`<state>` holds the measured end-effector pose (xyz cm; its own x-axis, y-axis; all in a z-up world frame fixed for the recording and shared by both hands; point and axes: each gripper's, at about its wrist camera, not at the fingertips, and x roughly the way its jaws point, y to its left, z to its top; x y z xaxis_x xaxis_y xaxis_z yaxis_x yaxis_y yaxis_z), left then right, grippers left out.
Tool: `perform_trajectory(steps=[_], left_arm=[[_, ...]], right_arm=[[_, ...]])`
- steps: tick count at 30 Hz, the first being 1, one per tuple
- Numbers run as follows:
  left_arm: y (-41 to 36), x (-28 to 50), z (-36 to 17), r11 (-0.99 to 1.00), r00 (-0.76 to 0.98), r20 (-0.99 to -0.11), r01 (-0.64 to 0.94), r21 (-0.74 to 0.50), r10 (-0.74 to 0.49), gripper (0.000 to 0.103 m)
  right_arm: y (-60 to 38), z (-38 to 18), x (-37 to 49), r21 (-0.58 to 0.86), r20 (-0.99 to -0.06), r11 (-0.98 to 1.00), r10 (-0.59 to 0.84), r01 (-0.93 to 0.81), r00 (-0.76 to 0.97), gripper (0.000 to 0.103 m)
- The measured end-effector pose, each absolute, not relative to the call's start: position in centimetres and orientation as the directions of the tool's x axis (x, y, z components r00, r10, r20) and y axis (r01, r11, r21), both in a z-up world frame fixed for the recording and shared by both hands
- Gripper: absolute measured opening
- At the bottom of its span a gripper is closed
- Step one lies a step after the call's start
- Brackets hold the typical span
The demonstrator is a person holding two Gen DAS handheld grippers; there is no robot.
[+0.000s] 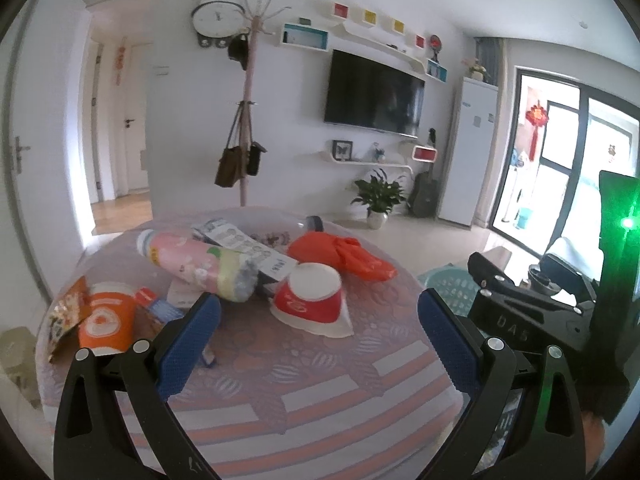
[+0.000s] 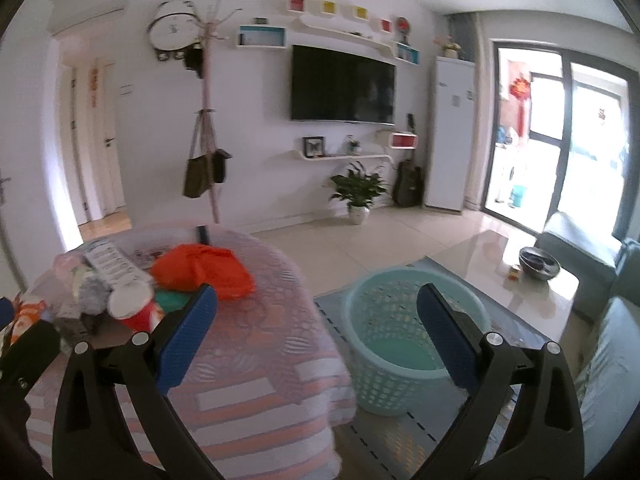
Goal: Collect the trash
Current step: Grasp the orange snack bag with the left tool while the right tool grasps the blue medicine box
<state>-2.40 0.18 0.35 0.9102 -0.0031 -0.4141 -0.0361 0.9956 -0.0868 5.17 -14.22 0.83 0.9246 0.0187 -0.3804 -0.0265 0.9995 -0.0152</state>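
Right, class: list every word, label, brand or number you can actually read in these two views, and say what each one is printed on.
"DAS" on the black body of the right gripper, seen from the left wrist view.
White packaging card: barcode and print, too small to read.
Red paper bowl: white characters, too blurred.
Orange cup: only a white logo, no legible words.
Clock: illegible.

We see a round table under a quilted cloth (image 1: 320,380), matt, striped and stitched in relief. On it lie a red paper bowl (image 1: 310,300) with a white, smooth inside, an orange paper cup (image 1: 106,320), a crinkled glossy snack wrapper (image 1: 64,316), an orange plastic bag (image 1: 340,256), slightly shiny, and a pink printed pack (image 1: 192,260). Both grippers' pads (image 1: 192,344) (image 2: 188,340) look like rough, dimpled blue rubber on matt black plastic arms with bright metal screws. The basket (image 2: 400,344) is perforated mint plastic; the floor tiles (image 2: 400,236) are glossy.
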Motion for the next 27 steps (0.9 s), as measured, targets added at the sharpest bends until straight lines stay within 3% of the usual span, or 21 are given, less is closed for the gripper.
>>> perform_trajectory(steps=[12,18,23,27], left_arm=[[5.6,-6.0,0.5,0.969,0.891,-0.423,-0.224,-0.101,0.162,0.096],[11.2,-8.8,-0.2,0.927,0.852,-0.454,-0.352,-0.127,0.261,0.096],[16.0,-10.0,-1.0,0.884,0.815,-0.495,-0.432,-0.177,0.299,0.095],[19.0,-10.2,-1.4,0.867,0.799,-0.52,-0.457,-0.201,0.301,0.094]], right_arm=[[-6.0,0.5,4.9,-0.039,-0.433,0.942,0.286,-0.335,0.855,0.095],[-2.1,-0.1,4.3,-0.059,-0.462,0.884,0.387,-0.463,0.798,0.083],[1.6,-0.8,4.1,-0.078,-0.49,0.822,0.461,-0.564,0.74,0.069],[4.0,-1.5,4.1,-0.097,-0.51,0.777,0.498,-0.622,0.702,0.064]])
